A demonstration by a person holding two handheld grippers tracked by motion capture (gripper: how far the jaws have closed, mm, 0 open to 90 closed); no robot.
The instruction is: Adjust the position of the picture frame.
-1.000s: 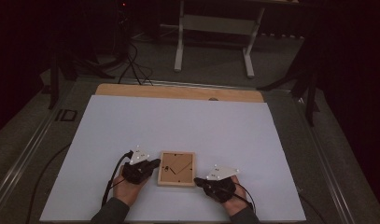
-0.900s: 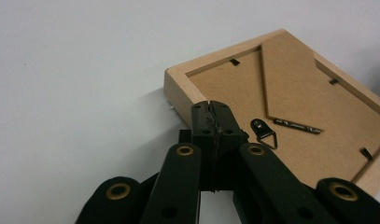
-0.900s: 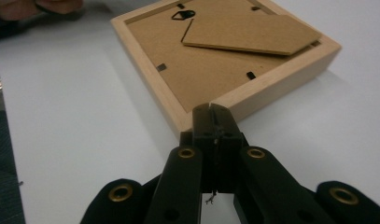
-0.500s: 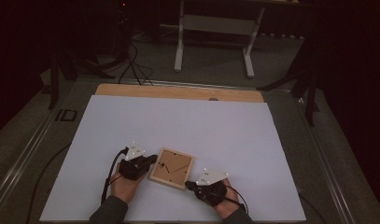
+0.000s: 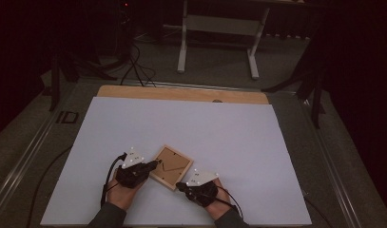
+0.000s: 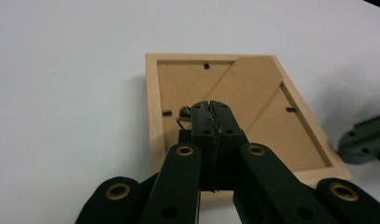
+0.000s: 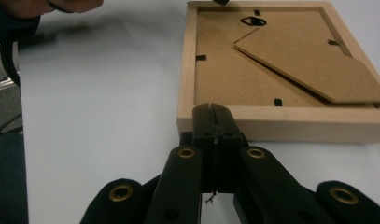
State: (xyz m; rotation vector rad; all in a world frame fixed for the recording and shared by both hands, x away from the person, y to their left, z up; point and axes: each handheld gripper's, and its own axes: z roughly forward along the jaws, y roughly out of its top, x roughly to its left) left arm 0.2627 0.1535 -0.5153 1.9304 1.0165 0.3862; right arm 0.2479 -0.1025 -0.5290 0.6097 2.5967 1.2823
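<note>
One small wooden picture frame (image 5: 170,166) lies face down near the front edge of the white table (image 5: 229,128), turned askew, its backing board (image 6: 234,107) and stand up. The left gripper (image 6: 210,106), jaws shut on nothing, rests its tip over the backing by a metal hanger (image 6: 184,113) — pinning it, I'd judge — while the right gripper (image 7: 214,111), also closed and empty, touches the frame's outer edge, likely to nudge it round.

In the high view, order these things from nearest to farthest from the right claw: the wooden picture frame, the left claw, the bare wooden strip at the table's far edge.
1. Wooden picture frame: right beside the right claw, at its closed tips.
2. Left claw: across the frame, on its left side.
3. Bare wooden strip: along the far edge of the table, well beyond both.
</note>
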